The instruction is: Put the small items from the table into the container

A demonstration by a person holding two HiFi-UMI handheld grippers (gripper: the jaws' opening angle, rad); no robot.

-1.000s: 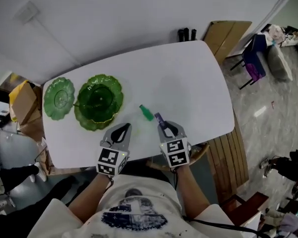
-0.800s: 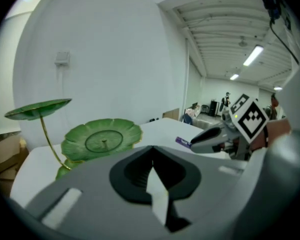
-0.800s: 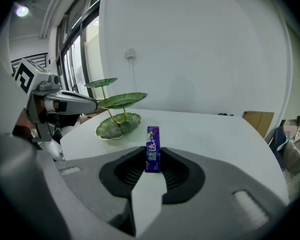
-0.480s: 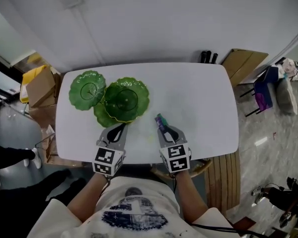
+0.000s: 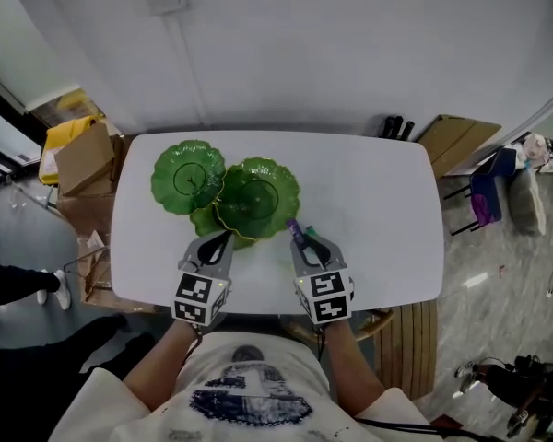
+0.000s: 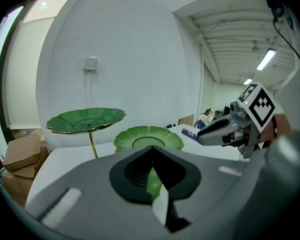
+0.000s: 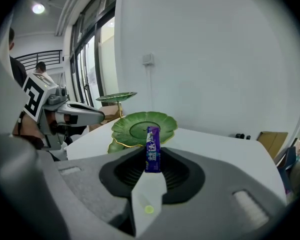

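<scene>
We see a slim purple packet (image 7: 152,149) with white print. It stands upright, and the right hand-held gripper (image 5: 304,238) is clenched on its lower end. It hangs above the white counter (image 5: 378,219), just beside the near rim of the green dish stand (image 5: 286,184), whose leaf-shaped dishes have gold edges.

From the head view the dishes look like flat overlapping circles. The gripper views show their heights: the top dish (image 6: 86,119) rides on a thin gold stem (image 6: 92,145), well above the wide middle one.

The left hand-held gripper (image 5: 224,238) has its tips pressed together with nothing pinched. Through the slot behind them, its own view shows a strip of green dish and then counter.

The lowest dish (image 5: 212,221) is mostly covered by the middle one. The packet's bottom end is buried between the pads. Its print is too small for us to read from above. A yellow-green speck (image 7: 149,210) under the right jaws is too small to identify.
</scene>
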